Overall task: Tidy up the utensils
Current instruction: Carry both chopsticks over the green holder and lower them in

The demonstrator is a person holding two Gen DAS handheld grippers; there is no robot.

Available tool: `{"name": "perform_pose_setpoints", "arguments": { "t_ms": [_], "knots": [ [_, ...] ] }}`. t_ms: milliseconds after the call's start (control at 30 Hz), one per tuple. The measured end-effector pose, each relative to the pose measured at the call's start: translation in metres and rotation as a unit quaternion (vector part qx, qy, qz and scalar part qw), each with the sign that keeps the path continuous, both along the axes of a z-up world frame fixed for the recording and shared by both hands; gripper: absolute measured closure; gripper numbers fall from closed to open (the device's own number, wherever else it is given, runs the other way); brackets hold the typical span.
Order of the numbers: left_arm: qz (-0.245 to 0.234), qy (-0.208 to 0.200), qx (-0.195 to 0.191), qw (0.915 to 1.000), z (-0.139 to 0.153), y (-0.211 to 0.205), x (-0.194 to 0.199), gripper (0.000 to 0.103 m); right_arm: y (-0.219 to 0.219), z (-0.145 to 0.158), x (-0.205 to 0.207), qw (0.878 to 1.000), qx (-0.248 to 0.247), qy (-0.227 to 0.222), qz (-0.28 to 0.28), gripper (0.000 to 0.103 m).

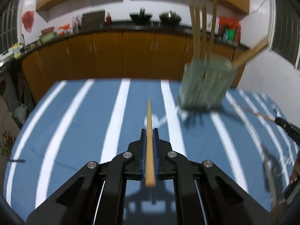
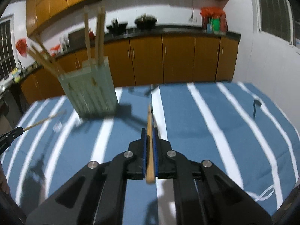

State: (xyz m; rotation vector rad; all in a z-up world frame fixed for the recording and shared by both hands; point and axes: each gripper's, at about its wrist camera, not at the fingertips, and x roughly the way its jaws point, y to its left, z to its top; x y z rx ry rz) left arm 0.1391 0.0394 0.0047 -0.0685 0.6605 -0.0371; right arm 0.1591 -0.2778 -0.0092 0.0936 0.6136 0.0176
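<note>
My left gripper (image 1: 149,131) is shut on a wooden chopstick (image 1: 149,120) that points forward above the striped cloth. My right gripper (image 2: 149,131) is shut on another wooden chopstick (image 2: 149,118), also pointing forward. A pale green ribbed holder (image 1: 206,86) stands on the table with several chopsticks in it, ahead and to the right in the left wrist view. In the right wrist view the holder (image 2: 91,91) is ahead and to the left. The right gripper's tip (image 1: 286,126) and its chopstick show at the right edge of the left wrist view.
The table carries a blue cloth with white stripes (image 1: 78,123). A small dark utensil (image 2: 256,106) lies near the table's right edge. Brown kitchen cabinets (image 1: 121,56) and a dark counter stand behind the table. The left gripper's tip (image 2: 11,134) shows at the left edge.
</note>
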Motion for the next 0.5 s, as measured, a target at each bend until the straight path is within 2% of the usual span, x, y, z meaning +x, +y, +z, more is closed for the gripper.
{"name": "perform_pose_setpoints", "arguments": {
  "t_ms": [167,400,500],
  "knots": [
    [0.009,-0.057,-0.017,0.9982,0.038,0.007,-0.005,0.095,0.002,0.031,-0.005,0.999,0.008,-0.047,0.001,0.095],
    [0.014,-0.079,-0.028,0.9964,0.054,0.012,0.002,0.095,0.004,0.056,-0.009,0.997,0.007,-0.080,0.005,0.095],
    [0.008,-0.095,-0.027,0.9951,0.068,0.011,0.001,0.096,0.007,0.076,-0.010,0.994,0.003,-0.105,0.011,0.095]
  ]
}}
